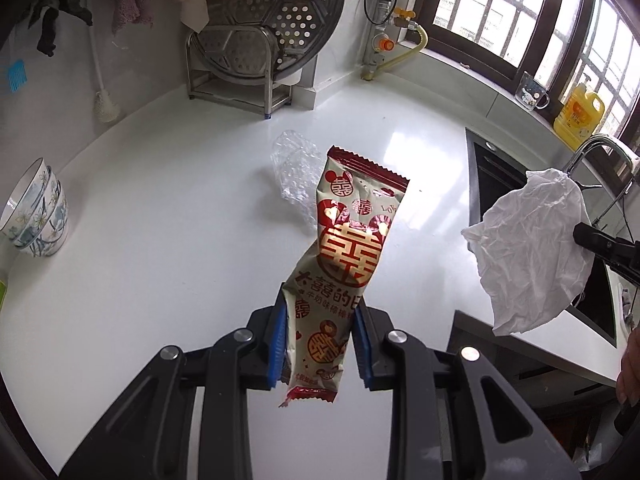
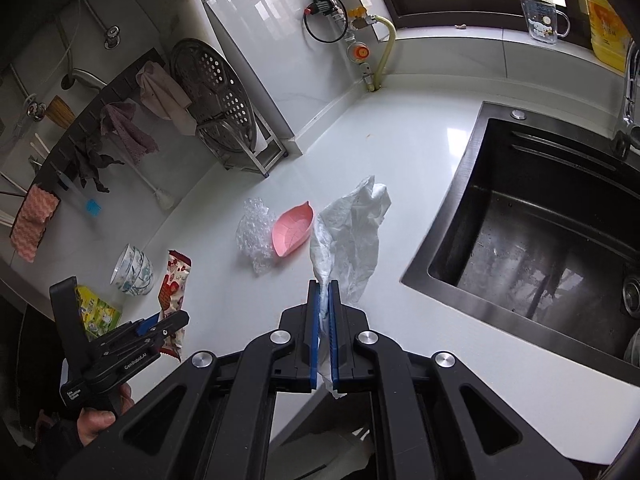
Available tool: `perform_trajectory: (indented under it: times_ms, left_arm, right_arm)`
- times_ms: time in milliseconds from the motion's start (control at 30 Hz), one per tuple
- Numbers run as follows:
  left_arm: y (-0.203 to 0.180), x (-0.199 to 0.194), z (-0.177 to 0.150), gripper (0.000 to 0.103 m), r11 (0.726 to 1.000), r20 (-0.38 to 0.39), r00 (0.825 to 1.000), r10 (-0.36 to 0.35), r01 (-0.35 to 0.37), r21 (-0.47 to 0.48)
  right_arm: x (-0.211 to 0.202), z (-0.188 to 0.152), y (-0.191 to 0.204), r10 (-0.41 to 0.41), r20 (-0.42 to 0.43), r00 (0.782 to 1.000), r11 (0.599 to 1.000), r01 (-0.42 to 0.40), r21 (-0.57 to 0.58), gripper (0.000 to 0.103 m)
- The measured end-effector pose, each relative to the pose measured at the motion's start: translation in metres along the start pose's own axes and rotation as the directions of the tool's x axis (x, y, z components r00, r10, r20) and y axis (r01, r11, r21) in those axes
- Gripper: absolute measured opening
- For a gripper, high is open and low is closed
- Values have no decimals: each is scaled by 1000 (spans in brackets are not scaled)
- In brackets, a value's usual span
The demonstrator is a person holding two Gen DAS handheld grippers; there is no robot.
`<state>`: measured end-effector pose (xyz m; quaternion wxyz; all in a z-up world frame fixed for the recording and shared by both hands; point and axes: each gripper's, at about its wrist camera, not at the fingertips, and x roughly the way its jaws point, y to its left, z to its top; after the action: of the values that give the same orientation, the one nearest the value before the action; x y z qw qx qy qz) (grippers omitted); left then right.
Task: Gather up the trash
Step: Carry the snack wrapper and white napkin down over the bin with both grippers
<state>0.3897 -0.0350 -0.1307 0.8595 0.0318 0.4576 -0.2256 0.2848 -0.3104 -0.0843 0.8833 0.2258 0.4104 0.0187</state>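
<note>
"GenRobot.AI" on left hand-held gripper (image 2: 160, 326)

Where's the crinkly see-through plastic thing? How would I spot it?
Find the white countertop left of the dark sink. Near its middle lies a pink leaf-shaped dish, and the crumpled clear plastic sits touching its left side. It is the only see-through, bubbly piece there; the white tissue and the red snack wrapper are held in grippers.

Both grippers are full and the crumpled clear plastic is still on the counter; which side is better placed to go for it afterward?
Probably left. The left gripper, shut on the snack wrapper, faces the clear plastic directly. The right gripper, holding the tissue, sits nearer the sink.
</note>
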Motion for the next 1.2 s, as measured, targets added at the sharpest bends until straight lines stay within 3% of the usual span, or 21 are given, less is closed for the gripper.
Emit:
perform_trajectory:
  times_ms: [233,400,500,700,933,1200]
  left_arm:
    - [-68,-17,-42,28,999,3,1000,-25,25,-21]
    - [-121,-34,-87,28,1000,13,1000,-10,10,-25]
    - [-148,-39,-119,28,998,-8,1000,-28,27,-56]
    - [-188,-31,-189,28,998,-96,995,-24,18,-61]
    - [-187,20,-250,29,995,-197,980,8,-27,-93]
    - [-159,132,-325,30,999,-281,960,-9,-5,-50]
  right_arm:
    - [-47,-47,-42,27,-19,999,1000,-27,-8,5]
    - [-84,-86,-72,95,-18,995,995,-95,-27,5]
    - [-98,-114,-89,138,-41,990,990,-139,-38,4]
    - [-102,-173,-119,131,-140,981,988,-140,-57,5]
    - [-54,-237,-149,80,-262,962,994,-98,-56,5]
    - [64,-320,-192,63,-352,934,998,-59,23,5]
